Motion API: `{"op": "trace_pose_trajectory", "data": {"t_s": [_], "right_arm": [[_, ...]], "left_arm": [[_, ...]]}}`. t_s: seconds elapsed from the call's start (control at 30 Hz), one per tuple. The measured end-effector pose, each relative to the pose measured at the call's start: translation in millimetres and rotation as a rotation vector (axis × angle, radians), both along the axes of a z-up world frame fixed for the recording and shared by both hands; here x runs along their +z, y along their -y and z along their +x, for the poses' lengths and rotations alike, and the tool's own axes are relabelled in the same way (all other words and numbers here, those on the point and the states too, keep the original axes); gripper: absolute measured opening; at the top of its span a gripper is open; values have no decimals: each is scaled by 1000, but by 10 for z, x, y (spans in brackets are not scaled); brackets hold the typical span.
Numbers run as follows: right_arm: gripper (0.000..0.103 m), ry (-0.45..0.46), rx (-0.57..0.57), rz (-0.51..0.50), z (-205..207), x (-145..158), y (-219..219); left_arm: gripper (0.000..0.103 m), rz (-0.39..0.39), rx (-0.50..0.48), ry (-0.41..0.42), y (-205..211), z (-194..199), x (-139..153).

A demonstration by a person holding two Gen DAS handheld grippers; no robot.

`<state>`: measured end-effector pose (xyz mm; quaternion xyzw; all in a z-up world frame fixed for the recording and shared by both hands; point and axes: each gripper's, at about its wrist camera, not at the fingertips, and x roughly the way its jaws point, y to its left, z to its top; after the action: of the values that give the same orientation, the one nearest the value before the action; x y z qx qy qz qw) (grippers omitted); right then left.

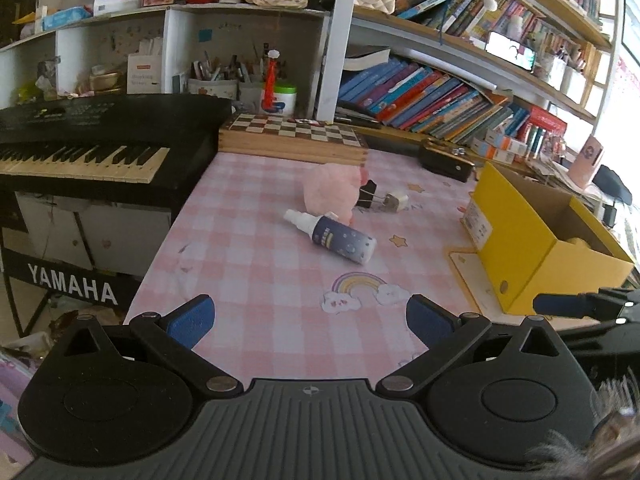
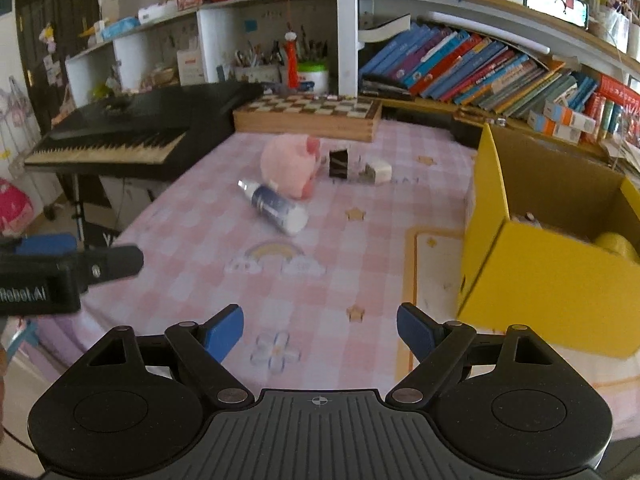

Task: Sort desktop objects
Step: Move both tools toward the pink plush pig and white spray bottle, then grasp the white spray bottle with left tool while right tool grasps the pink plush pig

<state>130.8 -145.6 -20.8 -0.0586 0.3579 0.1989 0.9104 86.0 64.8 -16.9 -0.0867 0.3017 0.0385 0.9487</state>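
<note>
Both tools gape wide and hold nothing; the left gripper (image 1: pixel 310 318) faces the spray bottle (image 1: pixel 334 237), which lies on its side mid-table, ahead and slightly right, long axis slanting from far-left nozzle to near-right base; the right gripper (image 2: pixel 320 334) sits nearer the yellow box (image 2: pixel 540 296), so the left looks better placed.

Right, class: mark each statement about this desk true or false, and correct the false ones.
1. The spray bottle lies on its side. True.
2. The left tongs grip the bottle. False: they are open and empty.
3. The pink plush toy sits inside the yellow box. False: it is on the tablecloth beyond the bottle.
4. A binder clip lies beside a white charger. True.
5. The right tongs are open. True.
</note>
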Motion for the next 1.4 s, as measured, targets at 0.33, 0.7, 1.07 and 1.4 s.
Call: {"op": "trace_pose_trajectory", "data": {"t_s": [0.33,0.7,1.07,1.4], "right_arm": [[86,13,19,41,613,58,-35],[86,31,-38,79,1329,104,5],[86,37,-24,110,1750,204,-34],[86,-26,19,120,1882,99,-142]], "left_arm": [[103,24,22,-25,96,473,-76],[103,-25,78,-49,157,1180,-243],[103,-12,99,-81,337,1827,-474],[68,77,108,-153,346,1909,-631]]}}
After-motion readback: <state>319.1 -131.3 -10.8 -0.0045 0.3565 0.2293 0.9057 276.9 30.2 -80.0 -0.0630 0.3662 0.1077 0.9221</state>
